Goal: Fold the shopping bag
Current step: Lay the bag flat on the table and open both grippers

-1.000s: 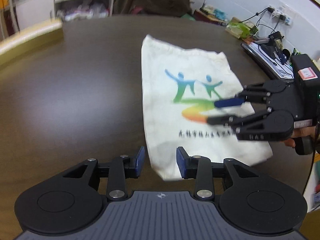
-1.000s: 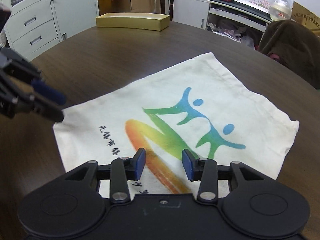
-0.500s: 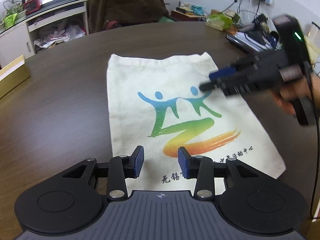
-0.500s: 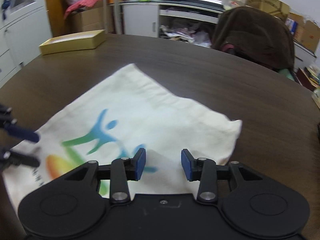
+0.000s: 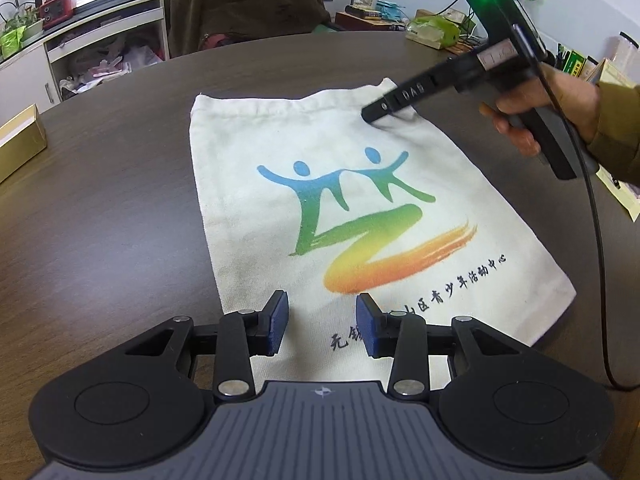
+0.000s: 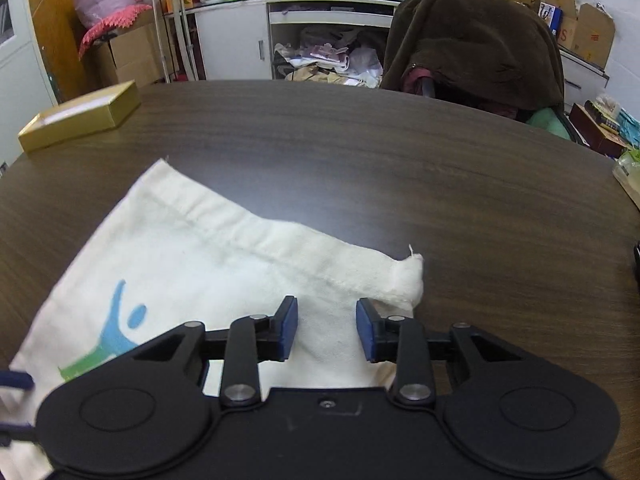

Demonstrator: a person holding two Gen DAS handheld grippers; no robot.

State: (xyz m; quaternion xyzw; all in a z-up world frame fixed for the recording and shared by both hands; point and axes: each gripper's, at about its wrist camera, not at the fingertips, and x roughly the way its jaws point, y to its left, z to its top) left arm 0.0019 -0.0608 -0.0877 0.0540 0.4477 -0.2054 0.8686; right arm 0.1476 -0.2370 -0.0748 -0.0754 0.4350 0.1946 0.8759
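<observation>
A cream cloth shopping bag [image 5: 320, 152] with a blue, green and orange figure logo lies flat on the dark wooden table [image 5: 100, 200]. My left gripper [image 5: 322, 320] is open, low over the bag's near bottom edge by the black lettering. My right gripper [image 6: 327, 326] is open over the bag [image 6: 200, 264] near its far right top corner. In the left wrist view the right gripper [image 5: 370, 114] comes in from the right with its tips down at that corner.
A gold box [image 6: 80, 118] sits at the table's far left edge. A chair draped in brown cloth [image 6: 476, 40] stands behind the table. Papers and green packets [image 5: 436, 32] lie at the table's right. The right gripper's cable [image 5: 600, 260] hangs beside the bag.
Both grippers swung round. The left moved to the bag's bottom edge. The right moved from the bag's middle to its far top right corner and lowered there. The bag has not moved.
</observation>
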